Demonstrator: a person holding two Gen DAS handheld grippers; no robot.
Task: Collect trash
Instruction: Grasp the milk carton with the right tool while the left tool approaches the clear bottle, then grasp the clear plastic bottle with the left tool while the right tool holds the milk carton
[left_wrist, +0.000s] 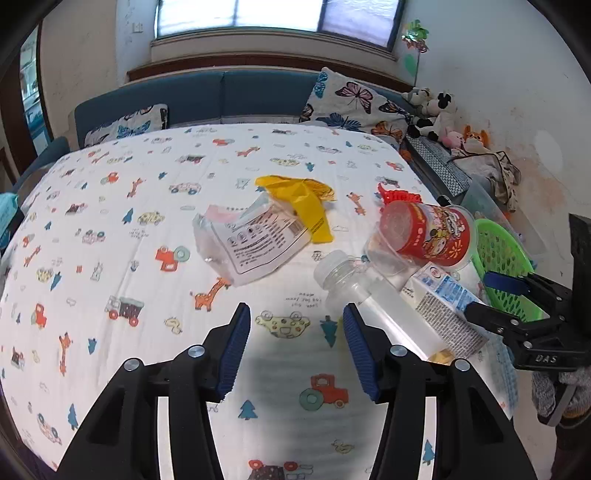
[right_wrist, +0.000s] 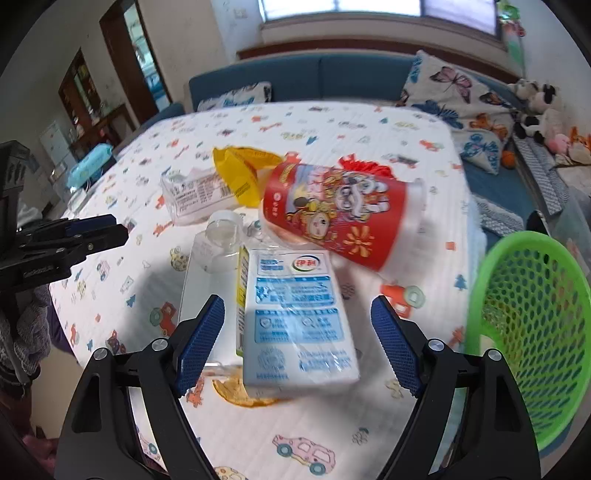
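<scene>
Trash lies on a table with a cartoon-print cloth (left_wrist: 110, 229). A blue-white milk carton (right_wrist: 295, 317) lies between the open fingers of my right gripper (right_wrist: 297, 332), not gripped. Beside it lie a clear plastic bottle (left_wrist: 354, 291) and a red cartoon cup (right_wrist: 340, 218), tipped over. A clear plastic bag (left_wrist: 247, 240) and a yellow wrapper (left_wrist: 303, 203) lie further back. An orange peel (right_wrist: 240, 395) lies under the carton. My left gripper (left_wrist: 295, 336) is open and empty, just left of the bottle. The right gripper also shows in the left wrist view (left_wrist: 491, 291).
A green mesh basket (right_wrist: 528, 325) stands at the table's right edge. A red plastic piece (left_wrist: 397, 194) lies behind the cup. A blue sofa (left_wrist: 221, 96) with butterfly cushions and plush toys (left_wrist: 436, 110) are behind the table.
</scene>
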